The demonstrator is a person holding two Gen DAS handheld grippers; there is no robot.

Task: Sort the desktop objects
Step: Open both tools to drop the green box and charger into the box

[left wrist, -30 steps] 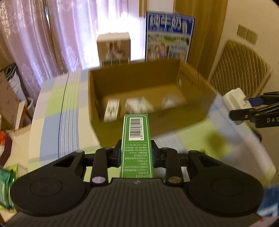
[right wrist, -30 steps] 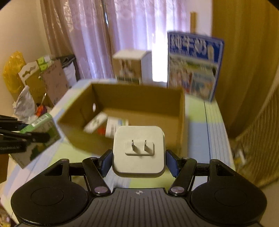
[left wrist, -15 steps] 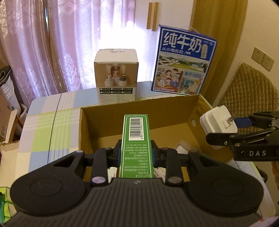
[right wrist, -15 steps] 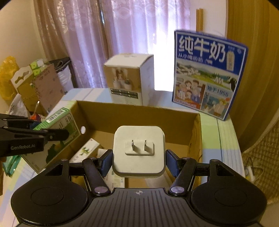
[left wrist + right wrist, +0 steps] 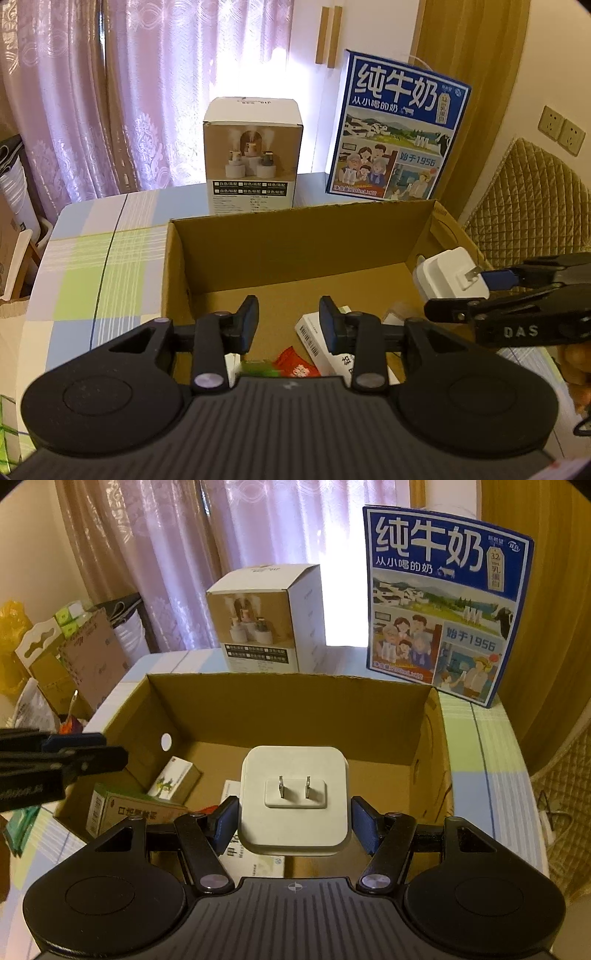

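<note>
An open cardboard box (image 5: 280, 236) (image 5: 288, 698) stands on the checked tablecloth. My left gripper (image 5: 289, 320) is open and empty above the box's near part. The green box (image 5: 136, 808) it held lies inside at the box's left, next to a small white-green carton (image 5: 173, 779); a blurred green edge (image 5: 258, 367) shows below the left fingers. My right gripper (image 5: 294, 814) is shut on a white plug adapter (image 5: 295, 797), prongs facing the camera, above the box's right side. The adapter also shows in the left wrist view (image 5: 447, 280).
A white product box (image 5: 253, 155) and a blue milk carton case (image 5: 399, 133) stand behind the cardboard box. White boxes (image 5: 325, 339) and a red packet (image 5: 295, 363) lie inside it. A padded chair (image 5: 532, 206) is at right; cartons and bags (image 5: 62, 657) at left.
My left gripper opened and the green box dropped into the cardboard box. Both grippers moved forward over the box. The right gripper still holds the adapter.
</note>
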